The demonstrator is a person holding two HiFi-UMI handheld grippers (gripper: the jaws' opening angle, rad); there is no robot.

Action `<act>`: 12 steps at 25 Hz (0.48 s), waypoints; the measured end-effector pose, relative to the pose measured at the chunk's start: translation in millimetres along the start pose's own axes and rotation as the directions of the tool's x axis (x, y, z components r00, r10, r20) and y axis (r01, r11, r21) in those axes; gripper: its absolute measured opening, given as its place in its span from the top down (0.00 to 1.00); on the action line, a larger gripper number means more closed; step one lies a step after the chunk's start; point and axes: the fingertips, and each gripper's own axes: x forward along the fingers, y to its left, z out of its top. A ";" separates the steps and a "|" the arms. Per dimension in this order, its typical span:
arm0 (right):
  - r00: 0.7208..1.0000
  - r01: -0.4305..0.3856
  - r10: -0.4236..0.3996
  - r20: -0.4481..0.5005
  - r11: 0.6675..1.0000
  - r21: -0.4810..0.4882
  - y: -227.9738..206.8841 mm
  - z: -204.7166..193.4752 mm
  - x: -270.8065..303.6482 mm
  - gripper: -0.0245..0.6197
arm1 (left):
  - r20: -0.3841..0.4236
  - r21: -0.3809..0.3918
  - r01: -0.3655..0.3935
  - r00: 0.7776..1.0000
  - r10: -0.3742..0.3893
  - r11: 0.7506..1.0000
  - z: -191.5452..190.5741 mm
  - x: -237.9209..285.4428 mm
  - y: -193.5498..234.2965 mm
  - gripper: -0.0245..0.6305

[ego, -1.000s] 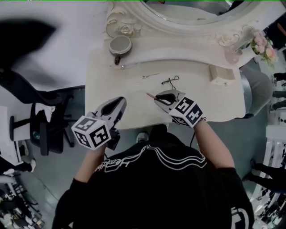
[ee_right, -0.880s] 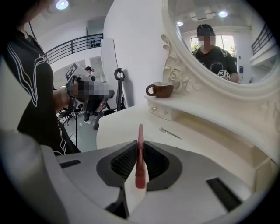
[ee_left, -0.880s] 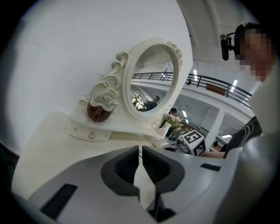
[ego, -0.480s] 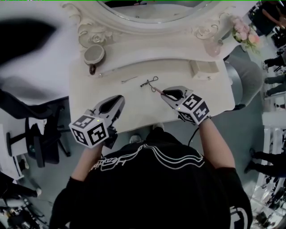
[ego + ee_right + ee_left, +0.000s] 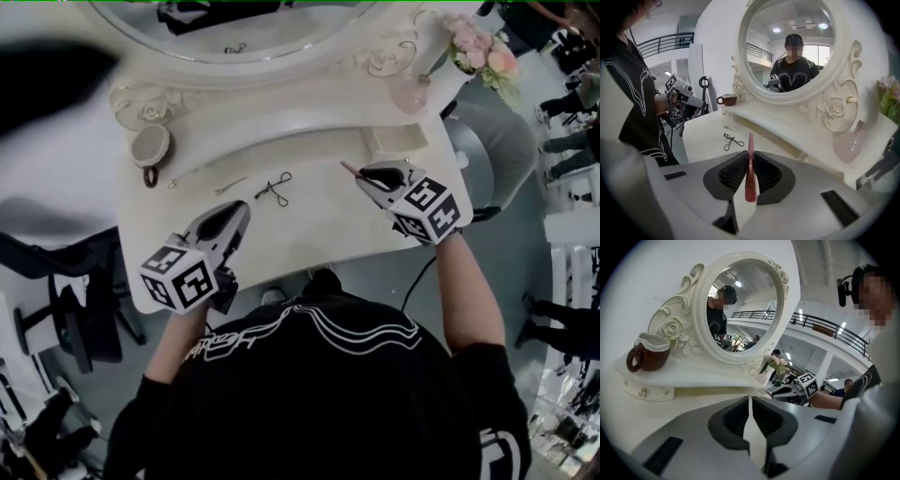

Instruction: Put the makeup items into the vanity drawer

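Observation:
My right gripper (image 5: 367, 173) (image 5: 749, 159) is shut on a thin pink makeup stick (image 5: 349, 170) (image 5: 750, 164), which pokes out past its jaws. It hovers over the right side of the cream vanity top (image 5: 309, 234), just in front of the small open drawer (image 5: 398, 139) in the raised shelf. A black eyelash curler (image 5: 274, 187) (image 5: 731, 139) and a small metal pin (image 5: 230, 186) lie mid-table. My left gripper (image 5: 234, 211) (image 5: 751, 408) is shut with nothing in it, low over the front left of the top.
A brown and white cup (image 5: 150, 147) (image 5: 647, 357) stands on the shelf's left end. A pink bottle (image 5: 410, 94) (image 5: 848, 143) and flowers (image 5: 483, 47) are at the right by the oval mirror (image 5: 253, 28). A grey chair (image 5: 497, 150) stands right of the vanity.
My right gripper has carried the pink stick to the right and farther back, away from the eyelash curler and up to the open drawer. The left gripper has hardly moved.

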 end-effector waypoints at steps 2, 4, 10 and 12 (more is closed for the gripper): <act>1.000 0.019 -0.019 -0.002 1.000 0.002 -20.4 -3.8 -11.2 0.86 | -0.004 0.000 -0.002 1.000 0.002 1.000 1.9 10.8 -4.6 0.90; 0.999 0.040 -0.040 -0.010 0.999 -0.011 -40.4 -7.0 -21.4 0.86 | -0.004 -0.001 -0.005 1.000 0.005 1.000 4.9 21.5 -8.9 0.90; 0.996 0.066 -0.071 -0.045 0.992 -0.104 -85.7 -18.4 -41.2 0.86 | 0.002 0.002 -0.013 1.000 0.013 1.000 9.8 50.5 -22.6 0.90; 0.995 0.068 -0.079 -0.068 0.987 -0.147 -97.6 -22.6 -41.6 0.86 | 0.007 -0.001 -0.022 1.000 0.022 1.000 10.7 58.1 -25.4 0.90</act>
